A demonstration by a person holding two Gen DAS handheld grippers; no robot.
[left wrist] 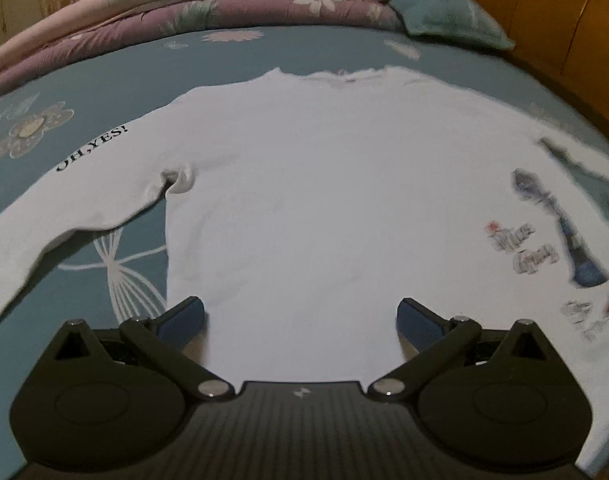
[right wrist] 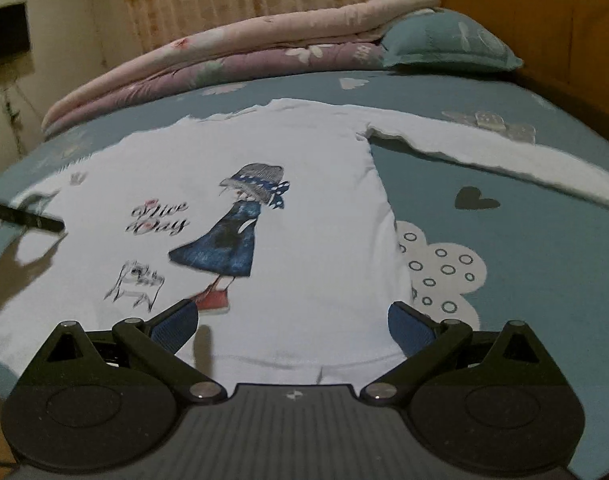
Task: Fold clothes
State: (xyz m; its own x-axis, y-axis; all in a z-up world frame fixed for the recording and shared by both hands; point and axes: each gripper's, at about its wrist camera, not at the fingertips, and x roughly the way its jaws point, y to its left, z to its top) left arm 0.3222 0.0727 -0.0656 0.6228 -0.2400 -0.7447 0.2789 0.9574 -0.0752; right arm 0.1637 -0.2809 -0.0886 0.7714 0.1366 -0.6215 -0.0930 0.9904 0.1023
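- The white long-sleeved cotton shirt [left wrist: 304,184] with a printed girl in a blue dress lies flat, front up, sleeves spread, on the teal flower-patterned bedsheet [left wrist: 104,80].
- The left gripper [left wrist: 300,316] hovers over the hem, fingers wide apart, holding nothing.
- The right gripper [right wrist: 292,320] likewise hangs spread over the hem's right corner, empty.
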